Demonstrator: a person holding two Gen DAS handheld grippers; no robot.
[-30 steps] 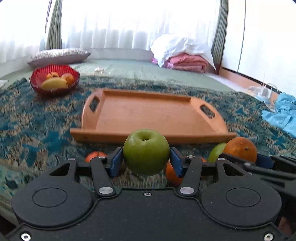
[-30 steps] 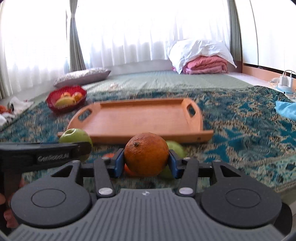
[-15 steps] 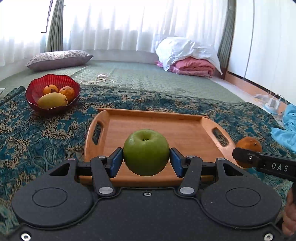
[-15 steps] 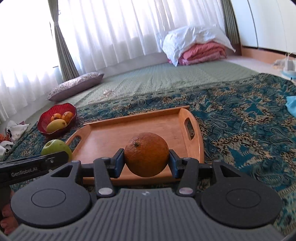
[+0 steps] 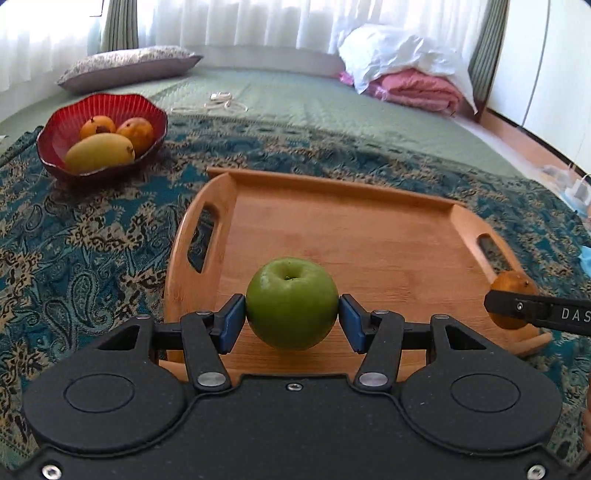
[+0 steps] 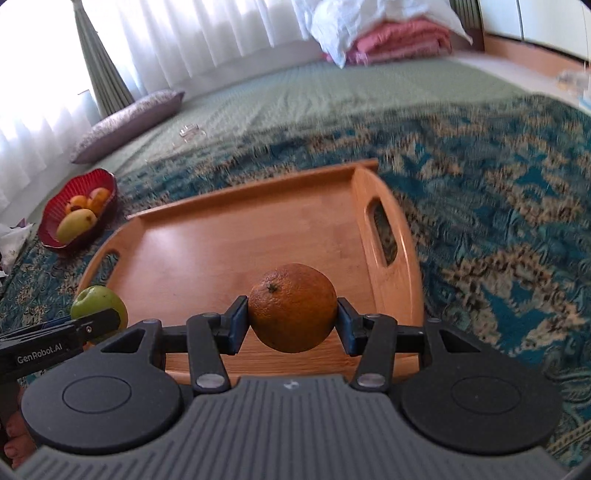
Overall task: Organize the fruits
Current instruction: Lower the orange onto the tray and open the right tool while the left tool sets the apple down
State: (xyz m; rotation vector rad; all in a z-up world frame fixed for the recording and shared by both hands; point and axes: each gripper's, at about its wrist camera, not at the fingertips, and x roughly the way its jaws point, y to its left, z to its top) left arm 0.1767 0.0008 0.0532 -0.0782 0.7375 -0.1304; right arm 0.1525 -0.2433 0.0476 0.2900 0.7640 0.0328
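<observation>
Both fruits gripped — lower gently onto the wooden tray (image 5: 369, 236).
Left gripper (image 5: 291, 321) clamps the green apple (image 5: 291, 302), right gripper (image 6: 291, 325) the orange (image 6: 291, 306) — release at 12 o'clock, apart.

A patterned teal blanket (image 5: 92, 240) is spreading out beneath and around the tool. Beyond it, a green quilted mat (image 5: 314, 103) is lying ahead. A grey pillow (image 5: 125, 66) is resting far ahead to the left, and folded pink bedding (image 5: 413, 92) under a white cover is sitting far ahead to the right. White curtains (image 5: 221, 22) are glowing along the back.
</observation>
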